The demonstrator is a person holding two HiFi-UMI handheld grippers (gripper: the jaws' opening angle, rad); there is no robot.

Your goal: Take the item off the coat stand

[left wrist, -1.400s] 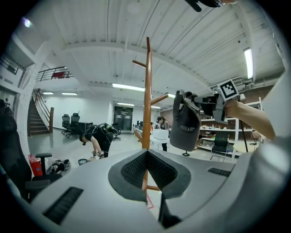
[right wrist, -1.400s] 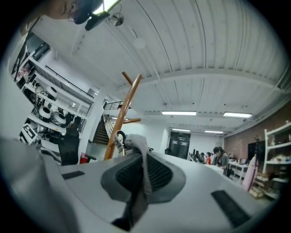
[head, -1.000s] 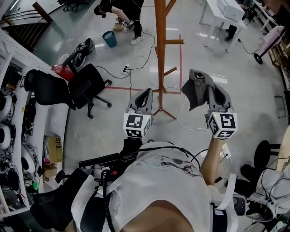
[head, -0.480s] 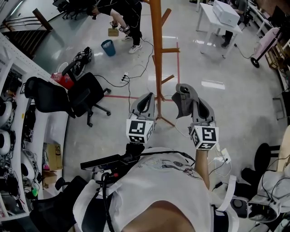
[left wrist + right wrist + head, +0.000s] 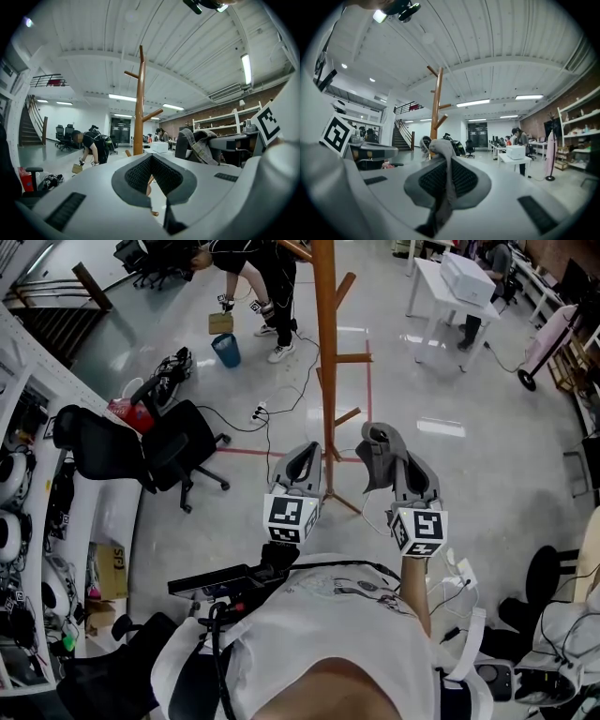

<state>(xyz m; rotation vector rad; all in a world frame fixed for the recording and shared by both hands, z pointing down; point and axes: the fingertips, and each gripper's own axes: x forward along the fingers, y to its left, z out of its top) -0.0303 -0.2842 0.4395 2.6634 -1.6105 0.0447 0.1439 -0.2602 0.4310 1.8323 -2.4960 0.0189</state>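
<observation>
A tall wooden coat stand (image 5: 326, 352) rises from the floor just beyond both grippers, and its pegs in view are bare. My right gripper (image 5: 398, 463) is shut on a grey fabric item (image 5: 375, 451), which hangs free of the stand, to its right. In the right gripper view the grey item (image 5: 439, 150) runs down between the pads, with the coat stand (image 5: 436, 108) behind it. My left gripper (image 5: 302, 457) is shut with nothing in it, just left of the stand's base. The left gripper view shows the grey item (image 5: 200, 143) at the right and the coat stand (image 5: 138, 108) ahead.
A black office chair (image 5: 178, 423) stands to the left, beside a white shelf unit (image 5: 28, 521). Cables (image 5: 281, 371) trail over the floor near the stand. Farther back are a blue bucket (image 5: 226, 321), a person bending over (image 5: 253, 268), and a white table (image 5: 450, 287).
My right gripper has carried the grey item left and in toward my body. The left gripper has shifted only slightly. The head camera has tilted, showing more of the stand.
</observation>
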